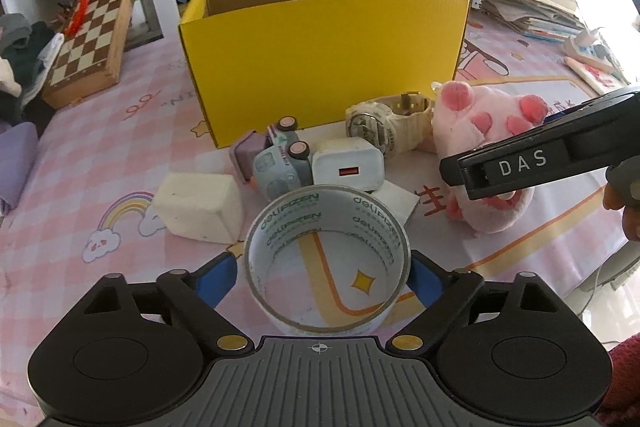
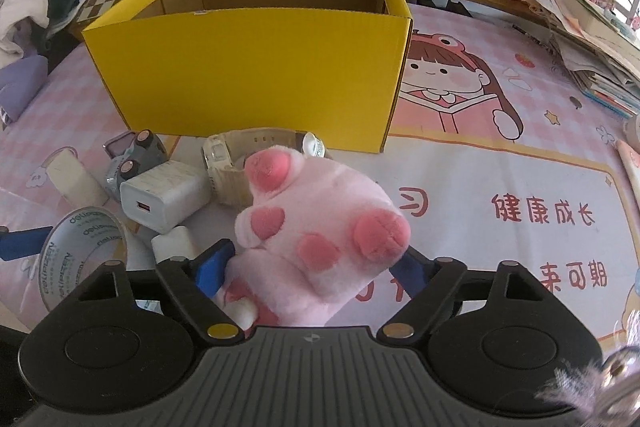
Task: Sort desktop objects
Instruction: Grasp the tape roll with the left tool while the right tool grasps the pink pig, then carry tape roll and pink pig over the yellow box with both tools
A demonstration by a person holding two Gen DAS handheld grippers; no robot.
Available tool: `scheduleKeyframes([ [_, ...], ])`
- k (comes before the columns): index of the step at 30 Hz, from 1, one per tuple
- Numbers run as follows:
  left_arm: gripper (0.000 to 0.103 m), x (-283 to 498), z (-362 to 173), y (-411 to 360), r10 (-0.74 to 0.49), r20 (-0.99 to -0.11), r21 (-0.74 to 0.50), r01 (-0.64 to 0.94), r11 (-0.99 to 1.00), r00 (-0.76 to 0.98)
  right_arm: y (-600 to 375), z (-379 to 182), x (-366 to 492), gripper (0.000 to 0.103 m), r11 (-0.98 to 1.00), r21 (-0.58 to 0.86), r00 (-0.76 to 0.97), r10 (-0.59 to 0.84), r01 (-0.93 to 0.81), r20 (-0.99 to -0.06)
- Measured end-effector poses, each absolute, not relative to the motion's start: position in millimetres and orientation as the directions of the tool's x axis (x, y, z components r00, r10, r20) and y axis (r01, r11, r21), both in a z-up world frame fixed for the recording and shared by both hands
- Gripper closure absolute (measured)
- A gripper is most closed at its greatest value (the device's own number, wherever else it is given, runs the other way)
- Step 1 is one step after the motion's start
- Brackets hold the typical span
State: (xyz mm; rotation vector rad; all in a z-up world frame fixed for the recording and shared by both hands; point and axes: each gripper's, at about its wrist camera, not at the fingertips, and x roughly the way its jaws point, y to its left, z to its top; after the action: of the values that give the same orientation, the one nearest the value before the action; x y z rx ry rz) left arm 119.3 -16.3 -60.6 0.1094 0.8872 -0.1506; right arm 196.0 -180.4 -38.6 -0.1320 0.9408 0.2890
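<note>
The left tool (image 1: 326, 277) is clamped on the tape roll (image 1: 326, 259), its blue pads pressing both outer walls just above the tabletop (image 1: 120, 131). Left of the roll lies a white block (image 1: 200, 213); behind it, a toy car (image 1: 280, 163), a white charger (image 1: 348, 167) and a watch (image 1: 384, 125) sit before the yellow box (image 1: 324, 63). The right wrist view alone shows the right tool (image 2: 310, 273) clamped on the pink plush paw (image 2: 320, 227); the left view shows only that tool's black side.
</note>
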Motion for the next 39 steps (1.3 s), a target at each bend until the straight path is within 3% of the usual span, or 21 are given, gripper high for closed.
scheduleKeyframes([
  [2,0.018,120,-61,-15,-0.100,-0.780,0.018,0.182,0.983,0.618,-180,-38,195,0.025,0.953,0.015,0.555,0.188,-0.302,-0.810],
  [13,0.019,113,-53,1,-0.113,-0.757,-0.018,0.152,0.988,0.644,-185,-31,186,0.037,0.958,0.032,0.571,0.197,-0.286,-0.797],
  [39,0.019,105,15,16,-0.162,-0.608,-0.044,0.170,0.984,0.777,-191,26,174,0.038,0.954,0.023,0.666,0.225,-0.298,-0.711],
])
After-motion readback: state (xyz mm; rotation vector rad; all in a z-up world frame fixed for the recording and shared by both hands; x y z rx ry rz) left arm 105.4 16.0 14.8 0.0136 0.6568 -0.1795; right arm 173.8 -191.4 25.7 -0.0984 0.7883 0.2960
